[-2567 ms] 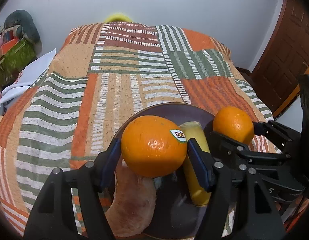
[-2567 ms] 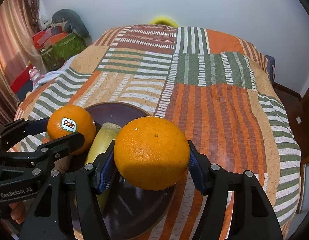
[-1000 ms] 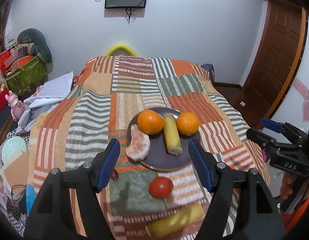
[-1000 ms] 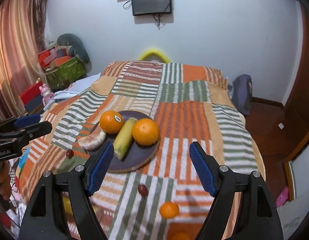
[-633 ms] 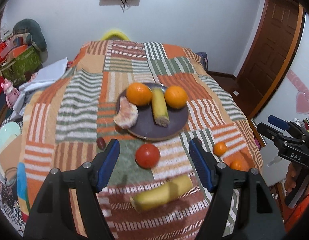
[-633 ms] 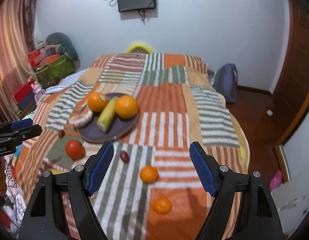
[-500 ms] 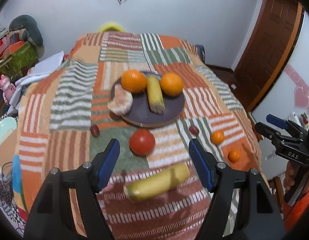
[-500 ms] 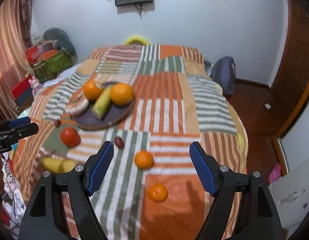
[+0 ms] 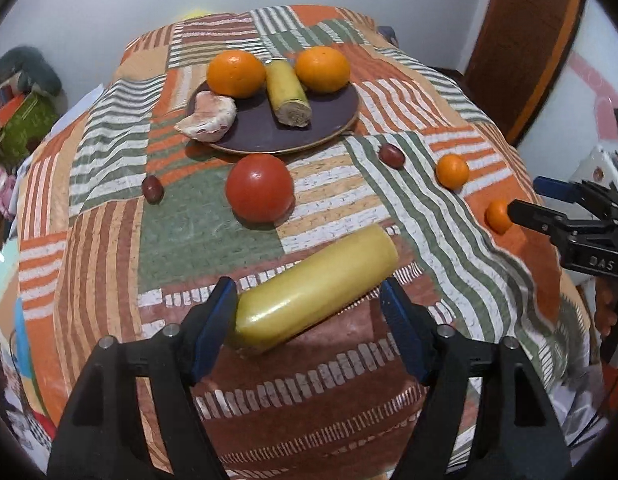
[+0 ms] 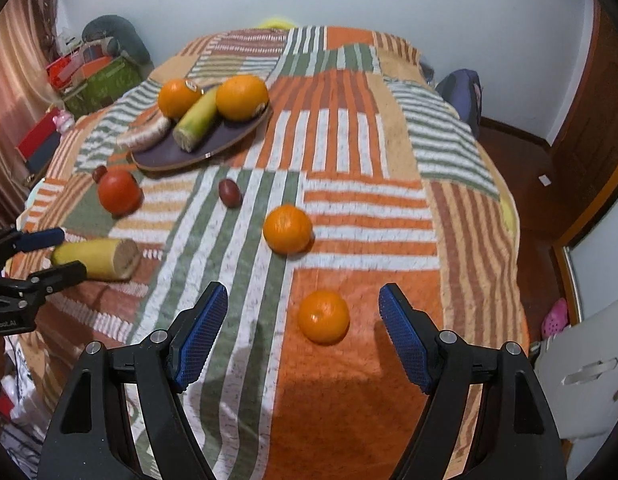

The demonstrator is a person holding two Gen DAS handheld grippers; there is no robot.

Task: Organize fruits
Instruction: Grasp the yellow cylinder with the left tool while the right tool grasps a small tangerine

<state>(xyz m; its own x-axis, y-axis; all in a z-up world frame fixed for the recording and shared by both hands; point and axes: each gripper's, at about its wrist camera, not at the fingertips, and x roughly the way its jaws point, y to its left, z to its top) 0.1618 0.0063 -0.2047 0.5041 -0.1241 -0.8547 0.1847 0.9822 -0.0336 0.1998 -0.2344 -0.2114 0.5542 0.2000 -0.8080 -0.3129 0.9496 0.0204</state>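
A dark plate [image 9: 321, 128] on the patchwork bedspread holds two oranges [image 9: 237, 73], a banana piece [image 9: 289, 94] and a pale citrus segment [image 9: 209, 118]. My left gripper [image 9: 309, 308] is open, its jaws on either side of a loose yellow banana piece [image 9: 315, 286] lying on the bed. A red tomato [image 9: 259, 188] lies just beyond. My right gripper [image 10: 303, 322] is open around a small mandarin [image 10: 323, 316] on the bed, not touching it. A second mandarin [image 10: 288, 229] lies further on.
Two dark red grapes [image 9: 152, 189] [image 10: 230, 193] lie on the spread near the plate [image 10: 229, 132]. The bed edge drops off on the right to a wooden floor [image 10: 545, 184]. Boxes and a plush toy [image 10: 109, 46] sit at the far left.
Both grippers let go of the two oranges onto the plate, pulled back, then came down toward the near fruits: the left over the banana piece, the right over the small mandarin.
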